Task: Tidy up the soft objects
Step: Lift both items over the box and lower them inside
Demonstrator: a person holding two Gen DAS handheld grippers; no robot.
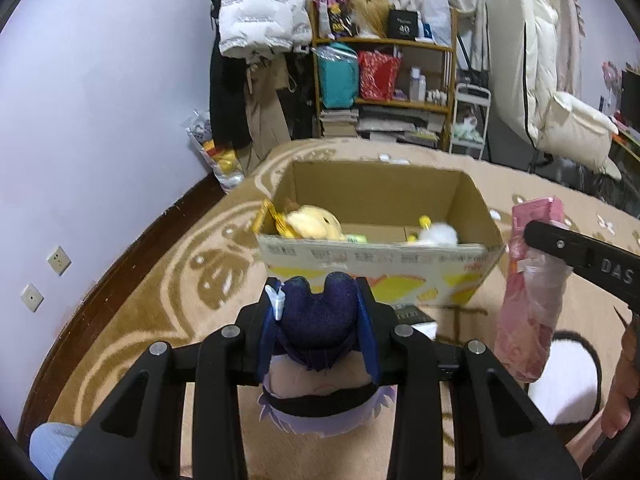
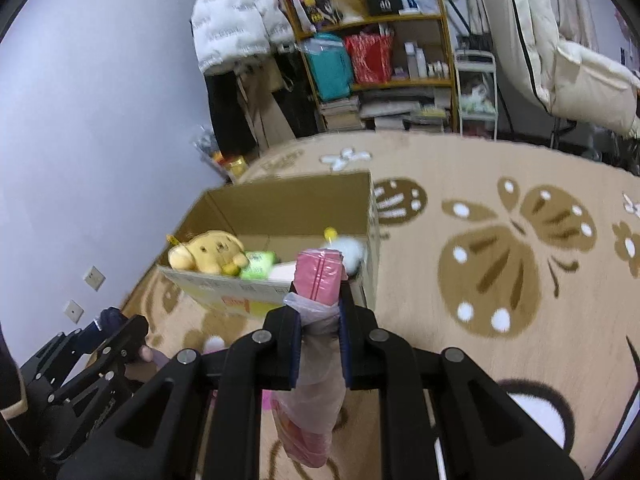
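Note:
My left gripper [image 1: 320, 300] is shut on a dark blue plush doll [image 1: 320, 320] with a pale face and lilac hair, held above the rug just in front of the open cardboard box [image 1: 380, 258]. My right gripper [image 2: 320, 304] is shut on a pink soft pack in a clear plastic bag [image 2: 318, 276], held near the box's right front corner; the pack also shows in the left wrist view [image 1: 528, 296]. Inside the box [image 2: 280, 208] lie a yellow plush dog [image 2: 206, 256], a green packet [image 2: 258, 264] and a white fluffy toy [image 2: 350, 252].
A tan rug with butterfly patterns [image 2: 500, 264] covers the floor. A lilac wall [image 1: 100, 120] runs on the left. A shelf with bags and books [image 1: 384, 80] and hanging coats [image 1: 260, 20] stand behind the box. A white chair [image 1: 560, 120] is at right.

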